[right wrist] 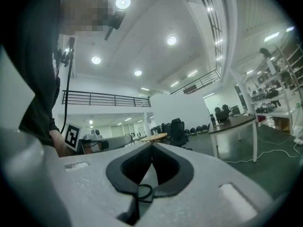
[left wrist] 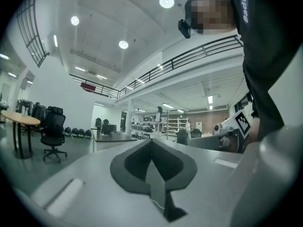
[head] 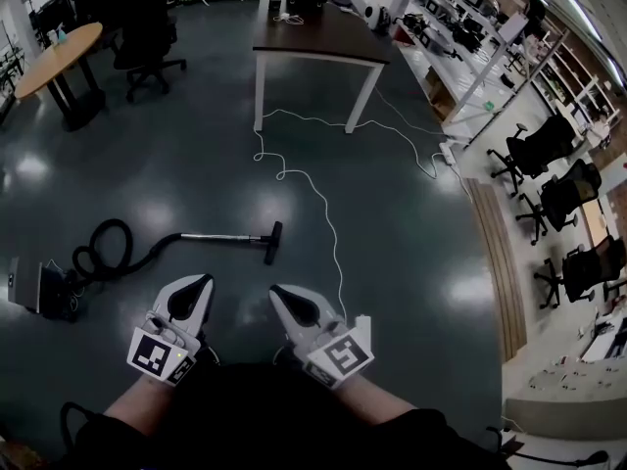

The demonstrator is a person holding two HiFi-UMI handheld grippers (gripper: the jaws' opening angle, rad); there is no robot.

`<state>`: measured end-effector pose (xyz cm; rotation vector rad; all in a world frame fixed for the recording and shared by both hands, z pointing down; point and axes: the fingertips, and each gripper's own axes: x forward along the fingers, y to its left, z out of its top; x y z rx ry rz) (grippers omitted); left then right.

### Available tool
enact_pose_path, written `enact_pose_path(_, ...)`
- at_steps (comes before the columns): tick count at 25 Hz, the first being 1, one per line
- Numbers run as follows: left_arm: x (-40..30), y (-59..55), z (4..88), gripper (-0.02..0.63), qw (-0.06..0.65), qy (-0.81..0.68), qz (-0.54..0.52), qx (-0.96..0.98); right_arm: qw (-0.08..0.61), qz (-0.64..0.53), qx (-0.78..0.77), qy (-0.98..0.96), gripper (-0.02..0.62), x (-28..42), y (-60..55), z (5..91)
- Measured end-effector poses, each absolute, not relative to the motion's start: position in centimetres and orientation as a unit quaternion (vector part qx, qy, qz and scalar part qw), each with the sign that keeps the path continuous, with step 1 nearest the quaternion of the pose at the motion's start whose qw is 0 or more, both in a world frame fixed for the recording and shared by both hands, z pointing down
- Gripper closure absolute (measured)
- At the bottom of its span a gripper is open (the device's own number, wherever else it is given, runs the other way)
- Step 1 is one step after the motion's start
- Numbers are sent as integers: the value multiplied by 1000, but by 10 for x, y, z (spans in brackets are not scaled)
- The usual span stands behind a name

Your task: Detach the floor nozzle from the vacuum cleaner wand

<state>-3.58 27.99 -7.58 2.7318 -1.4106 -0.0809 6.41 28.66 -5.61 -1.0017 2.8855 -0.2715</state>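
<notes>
A vacuum cleaner lies on the dark floor in the head view: its black floor nozzle (head: 272, 243) sits on the end of a silver wand (head: 217, 236), and a coiled black hose (head: 103, 253) runs to the body (head: 39, 285) at the far left. My left gripper (head: 199, 282) and right gripper (head: 277, 293) are held side by side close to my body, well short of the nozzle. Both are shut with nothing in them. In the left gripper view the jaws (left wrist: 152, 142) meet at the tip, and in the right gripper view the jaws (right wrist: 151, 145) do too.
A white cable (head: 318, 199) snakes across the floor from a brown table (head: 323, 37) toward my right gripper. A round wooden table (head: 57, 59) and a black office chair (head: 147, 37) stand at the back left. More chairs (head: 554, 199) and shelving line the right side.
</notes>
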Motion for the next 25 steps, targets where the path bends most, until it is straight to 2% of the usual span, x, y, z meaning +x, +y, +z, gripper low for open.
enact_pose_path(9,-58,218,-38,604,16,-507,13,862,-32,-94,-314,944,597,84,243,-12)
enact_pose_path(20,-152,90,44,603,74,-501,41,861,-94,-139,-376,911,597,18,144,39)
enact_pose_path(25,-170,34,84,599,63,-464,69,881,-127,-146,-408,892,595,5,93,78)
